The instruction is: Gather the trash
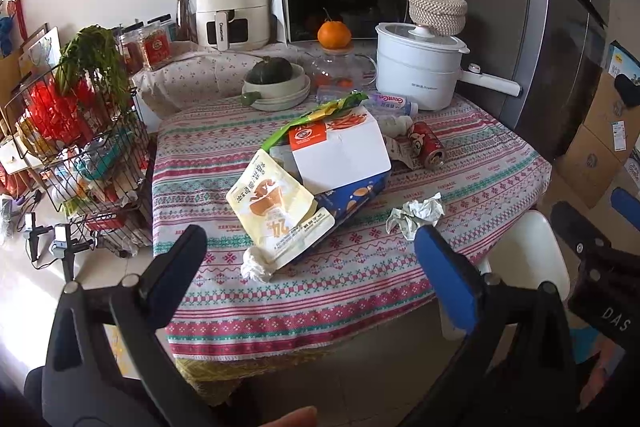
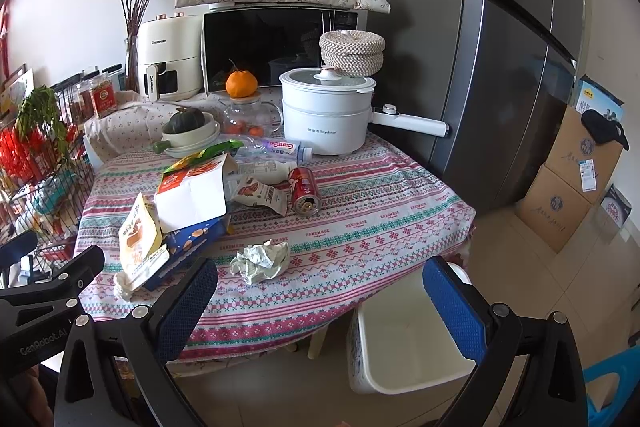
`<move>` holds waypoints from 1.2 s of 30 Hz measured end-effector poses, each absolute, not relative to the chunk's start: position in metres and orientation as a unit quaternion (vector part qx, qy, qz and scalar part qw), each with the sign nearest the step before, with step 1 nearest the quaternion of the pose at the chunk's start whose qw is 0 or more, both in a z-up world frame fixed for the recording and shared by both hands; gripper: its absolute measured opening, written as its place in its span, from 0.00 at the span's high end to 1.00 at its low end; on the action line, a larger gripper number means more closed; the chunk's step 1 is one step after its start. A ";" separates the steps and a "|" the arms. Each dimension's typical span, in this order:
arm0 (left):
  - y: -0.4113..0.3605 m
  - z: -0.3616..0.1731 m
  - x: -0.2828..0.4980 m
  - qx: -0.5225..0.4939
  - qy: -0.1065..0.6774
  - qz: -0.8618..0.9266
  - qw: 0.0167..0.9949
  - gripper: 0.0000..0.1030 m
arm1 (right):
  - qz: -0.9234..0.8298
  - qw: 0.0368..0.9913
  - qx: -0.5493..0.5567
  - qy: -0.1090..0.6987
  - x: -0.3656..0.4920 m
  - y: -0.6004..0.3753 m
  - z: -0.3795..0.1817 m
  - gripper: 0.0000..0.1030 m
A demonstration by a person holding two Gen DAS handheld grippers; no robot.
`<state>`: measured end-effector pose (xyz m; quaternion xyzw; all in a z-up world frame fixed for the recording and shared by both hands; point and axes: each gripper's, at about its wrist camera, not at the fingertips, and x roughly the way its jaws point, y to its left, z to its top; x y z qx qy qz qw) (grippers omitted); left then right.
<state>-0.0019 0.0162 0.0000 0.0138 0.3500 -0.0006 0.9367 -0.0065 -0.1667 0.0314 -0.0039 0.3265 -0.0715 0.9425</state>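
Note:
Trash lies on the patterned tablecloth (image 1: pixel 460 167): a yellow snack pouch (image 1: pixel 276 207), a white carton (image 1: pixel 340 151), a blue wrapper (image 1: pixel 352 201), a crumpled paper (image 1: pixel 416 213), a white tissue wad (image 1: pixel 256 267), a red can (image 1: pixel 426 145) on its side and a plastic bottle (image 1: pixel 390 103). My left gripper (image 1: pixel 312 255) is open and empty, above the table's near edge. My right gripper (image 2: pixel 320 291) is open and empty, near the crumpled paper (image 2: pixel 260 261), the can (image 2: pixel 304 191) and the pouch (image 2: pixel 138 243). A white bin (image 2: pixel 400 343) stands on the floor beside the table.
A white electric pot (image 2: pixel 326 111), a bowl with a squash (image 2: pixel 188 131), a glass teapot (image 2: pixel 248 115), a microwave (image 2: pixel 280 47) and an air fryer (image 2: pixel 170 67) stand at the back. A wire rack (image 1: pixel 80 155) is on the left; the fridge (image 2: pixel 500 67) and cardboard boxes (image 2: pixel 572 179) on the right.

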 end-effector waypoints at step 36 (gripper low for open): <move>0.021 -0.002 0.000 0.015 0.349 0.004 0.937 0.00 | -0.072 0.943 -0.004 0.326 -0.007 -0.168 0.032 0.00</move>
